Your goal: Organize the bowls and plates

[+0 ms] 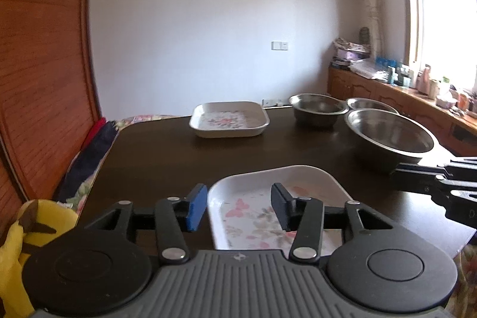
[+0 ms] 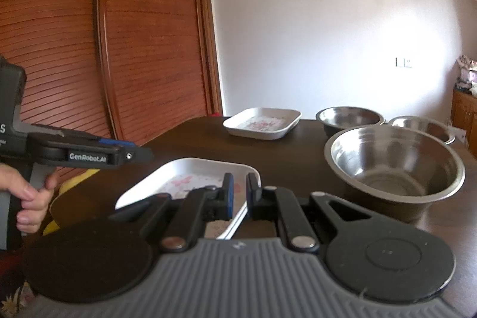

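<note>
A white square plate with pink flowers [image 1: 256,210] lies at the near edge of the dark table [image 1: 167,151]. My left gripper [image 1: 238,207] is open, its fingers astride the plate's left rim. My right gripper [image 2: 238,194] is nearly shut over the same plate's [image 2: 182,181] right rim, and I cannot tell whether it grips it. A second flowered plate [image 1: 228,119] [image 2: 263,122] lies at the far side. Three steel bowls stand right: a large one [image 1: 390,136] [image 2: 393,163], a smaller one [image 1: 317,109] [image 2: 348,118] and a third [image 1: 371,104] [image 2: 423,127] behind.
A wooden slatted wardrobe [image 1: 41,64] stands left of the table. A yellow object [image 1: 32,231] sits at the near left corner. A cluttered wooden counter [image 1: 402,88] runs under the window at right. The left gripper's body and hand [image 2: 68,157] reach in from the left.
</note>
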